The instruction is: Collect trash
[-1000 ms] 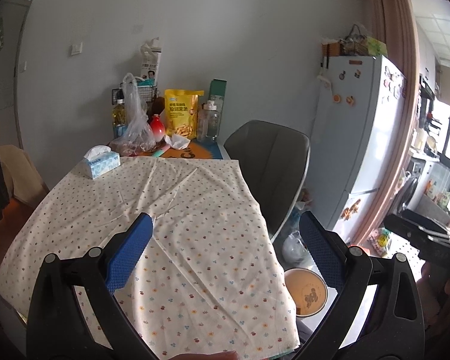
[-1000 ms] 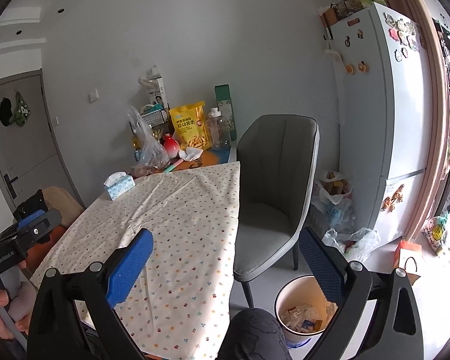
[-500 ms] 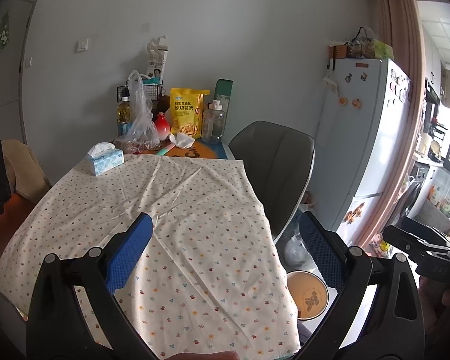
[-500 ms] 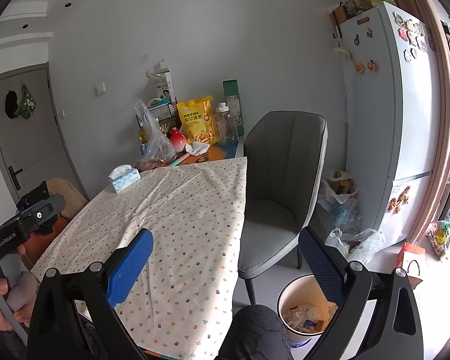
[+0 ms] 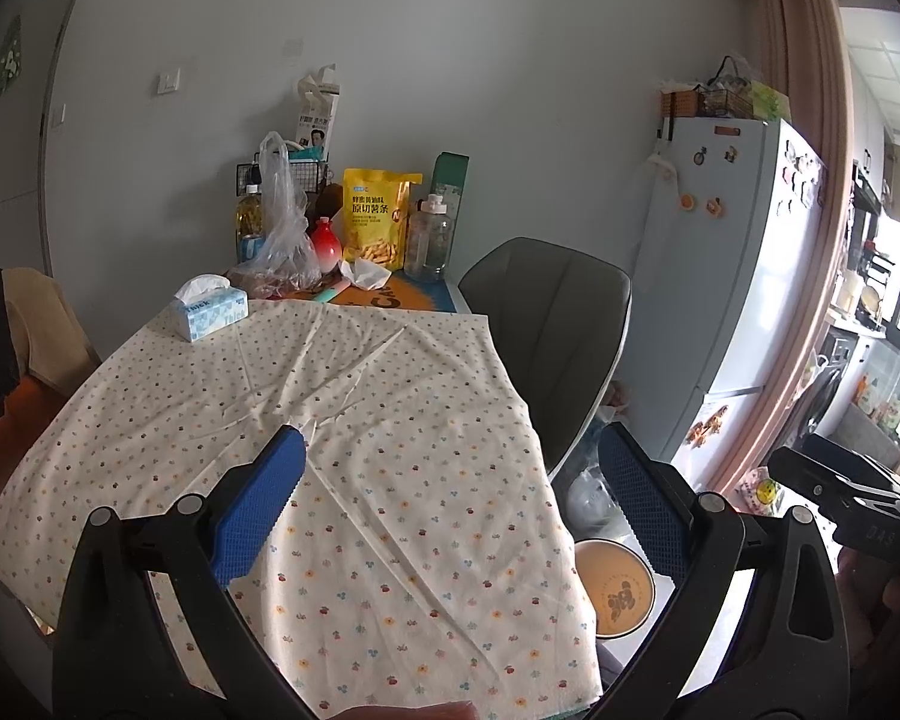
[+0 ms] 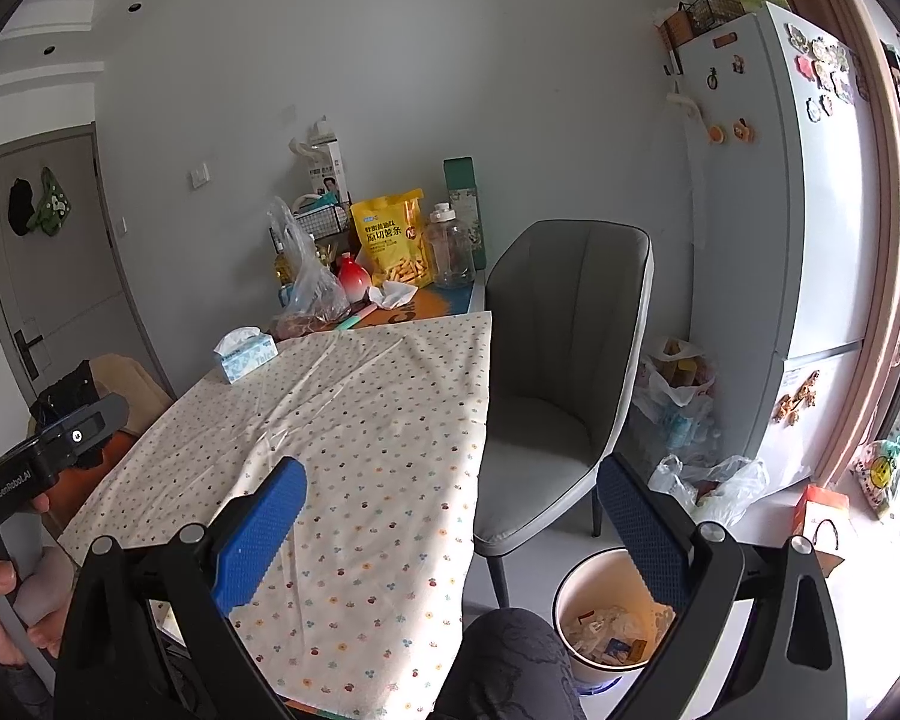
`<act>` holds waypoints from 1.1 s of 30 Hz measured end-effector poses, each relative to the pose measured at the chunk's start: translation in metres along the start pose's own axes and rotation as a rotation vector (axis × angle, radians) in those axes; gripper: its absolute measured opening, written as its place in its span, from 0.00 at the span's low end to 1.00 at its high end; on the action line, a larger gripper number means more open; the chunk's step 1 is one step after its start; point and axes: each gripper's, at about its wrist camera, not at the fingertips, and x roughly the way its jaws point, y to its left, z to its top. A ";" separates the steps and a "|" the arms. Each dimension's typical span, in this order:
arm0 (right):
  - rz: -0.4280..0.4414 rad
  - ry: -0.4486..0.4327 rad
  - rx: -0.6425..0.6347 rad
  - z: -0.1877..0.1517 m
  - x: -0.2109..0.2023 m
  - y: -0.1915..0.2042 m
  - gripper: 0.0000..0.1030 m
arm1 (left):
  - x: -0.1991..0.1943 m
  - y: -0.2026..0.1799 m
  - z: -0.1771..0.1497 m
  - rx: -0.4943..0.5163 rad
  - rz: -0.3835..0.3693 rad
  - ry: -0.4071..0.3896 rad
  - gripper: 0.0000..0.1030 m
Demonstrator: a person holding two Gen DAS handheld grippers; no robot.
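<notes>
Counter (image 5: pixel 342 480), draped in a dotted cloth (image 6: pixel 378 420), with one grey chair (image 6: pixel 564 360) along its right edge and one waste bin (image 6: pixel 606 618) on the floor beside that chair, already holding scraps. The task's thing, judged to be the single crumpled white tissue (image 5: pixel 363 272), lies at the far end of the counter, just in front of one yellow snack bag (image 5: pixel 378 216) and near one clear plastic bag (image 5: pixel 279 240); it is a rumpled wad with no clear long axis. It sits straight ahead of, and well apart from, both pairs of fingers. Left gripper (image 5: pixel 450 510) and right gripper (image 6: pixel 450 546): fingers spread wide, empty. The left appears slightly nearer, being over the cloth.
</notes>
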 end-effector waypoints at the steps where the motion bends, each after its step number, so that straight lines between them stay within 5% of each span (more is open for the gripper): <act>1: 0.001 0.001 0.001 0.000 0.001 0.000 0.92 | 0.000 0.000 0.000 0.000 -0.001 0.000 0.94; 33: 0.015 0.006 -0.014 -0.006 0.002 0.006 0.92 | 0.001 0.001 -0.004 -0.012 0.005 0.004 0.94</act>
